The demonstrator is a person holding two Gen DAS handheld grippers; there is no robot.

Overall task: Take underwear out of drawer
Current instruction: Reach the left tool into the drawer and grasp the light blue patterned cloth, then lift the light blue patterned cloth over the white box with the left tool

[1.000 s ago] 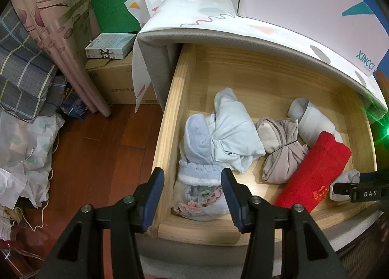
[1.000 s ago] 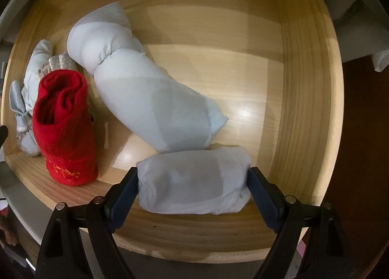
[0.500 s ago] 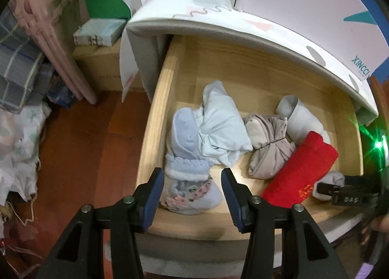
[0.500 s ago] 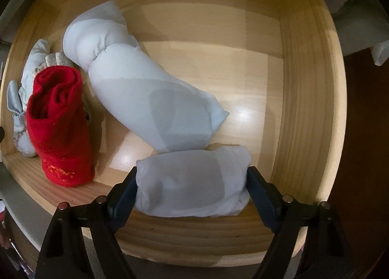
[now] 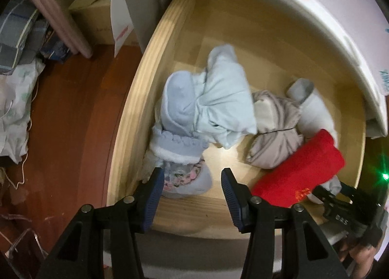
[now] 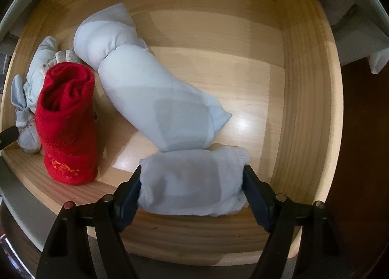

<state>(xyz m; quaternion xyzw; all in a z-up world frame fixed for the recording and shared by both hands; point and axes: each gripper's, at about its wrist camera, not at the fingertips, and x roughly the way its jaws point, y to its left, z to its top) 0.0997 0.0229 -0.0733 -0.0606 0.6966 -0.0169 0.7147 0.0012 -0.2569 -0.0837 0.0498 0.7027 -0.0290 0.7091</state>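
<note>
The open wooden drawer [image 5: 136, 108] holds several rolled garments. My right gripper [image 6: 192, 189] is shut on a small pale blue-white roll [image 6: 192, 181] at the drawer's front right, its pads [image 6: 132, 187] pressing both ends. A longer pale blue roll [image 6: 155, 99] lies behind it and a red roll [image 6: 65, 123] stands to the left. My left gripper [image 5: 190, 196] is open over the drawer's front left, just above a floral and light blue bundle [image 5: 184, 172]. The right gripper [image 5: 340, 203] also shows in the left wrist view, beside the red roll [image 5: 304, 172].
A pale blue bundle [image 5: 218, 106] and a beige bundle [image 5: 274, 130] lie mid-drawer. The white cabinet top [image 5: 291, 2] overhangs the drawer's back. To the left are red-brown floor [image 5: 73, 121], cardboard boxes [image 5: 97, 11], a curtain [image 5: 56, 14] and bagged laundry [image 5: 14, 108].
My left gripper has moved forward and lower over the drawer's front left. My right gripper has closed a little on the small roll, squeezing it shorter.
</note>
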